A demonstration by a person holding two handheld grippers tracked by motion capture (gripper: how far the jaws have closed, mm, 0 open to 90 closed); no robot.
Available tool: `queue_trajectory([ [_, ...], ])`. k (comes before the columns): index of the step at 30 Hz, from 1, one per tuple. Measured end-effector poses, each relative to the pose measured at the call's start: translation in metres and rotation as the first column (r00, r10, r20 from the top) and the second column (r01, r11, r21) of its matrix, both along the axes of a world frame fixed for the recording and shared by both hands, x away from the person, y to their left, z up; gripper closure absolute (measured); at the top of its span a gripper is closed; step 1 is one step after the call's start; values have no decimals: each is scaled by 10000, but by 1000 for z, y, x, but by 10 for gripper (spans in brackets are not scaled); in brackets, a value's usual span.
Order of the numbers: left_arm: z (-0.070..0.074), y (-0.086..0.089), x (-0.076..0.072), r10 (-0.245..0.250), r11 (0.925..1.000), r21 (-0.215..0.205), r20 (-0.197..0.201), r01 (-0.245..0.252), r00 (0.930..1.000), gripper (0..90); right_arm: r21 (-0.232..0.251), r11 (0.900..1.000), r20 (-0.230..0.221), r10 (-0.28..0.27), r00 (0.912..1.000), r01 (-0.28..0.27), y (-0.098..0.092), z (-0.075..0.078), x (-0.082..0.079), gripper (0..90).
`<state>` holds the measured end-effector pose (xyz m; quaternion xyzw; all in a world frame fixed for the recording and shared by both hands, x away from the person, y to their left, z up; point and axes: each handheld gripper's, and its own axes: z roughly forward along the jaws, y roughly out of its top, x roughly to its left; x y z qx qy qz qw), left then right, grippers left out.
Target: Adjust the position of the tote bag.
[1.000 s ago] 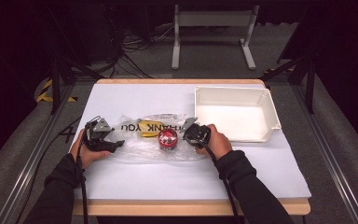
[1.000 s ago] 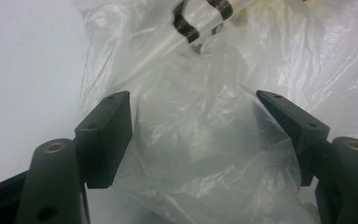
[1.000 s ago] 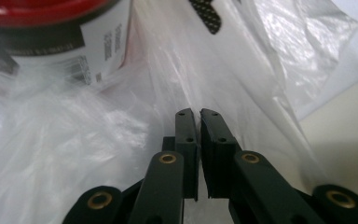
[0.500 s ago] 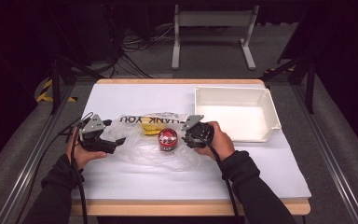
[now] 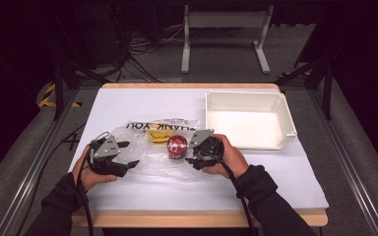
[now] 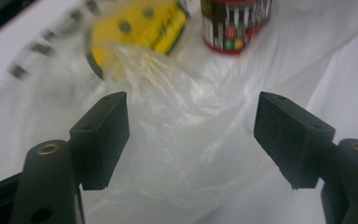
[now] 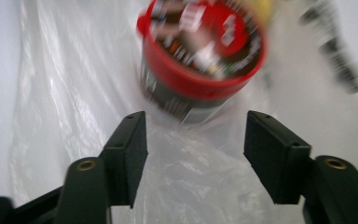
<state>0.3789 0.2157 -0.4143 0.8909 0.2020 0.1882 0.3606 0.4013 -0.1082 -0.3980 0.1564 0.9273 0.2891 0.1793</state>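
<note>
A clear plastic bag printed THANK YOU lies on the white table top. In it are a red-lidded can and a flat yellow item. My left gripper is at the bag's left end. Its jaws have just been closing and stand open around a bulge of bag film without pressing it. The yellow item and the can lie ahead of it. My right gripper sits just right of the can. Its jaws have just been opening and stand open over the film, with the can just beyond them.
An empty white tray stands at the right of the table, close behind the right hand. The white table top has free room behind the bag and along its front. Metal rails run along both sides of the table.
The right gripper's jaws have gone from shut to open. The left gripper widened, then narrowed a little. Both hands have shifted slightly around the bag.
</note>
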Motion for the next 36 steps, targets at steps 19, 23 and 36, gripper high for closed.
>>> queue_trajectory([
  [19,-29,23,25,810,9961,-259,-1003,-840,9917,163,-365,9965,-665,-779,9947,756,-28,-29,16,278],
  [23,-17,20,21,638,9942,-819,-660,-691,9958,117,-8,9981,-464,-610,9971,610,-25,-20,14,271],
  [36,14,27,1,693,9843,-1637,143,-660,9975,77,996,9949,54,-143,9999,137,-2,7,9,272],
])
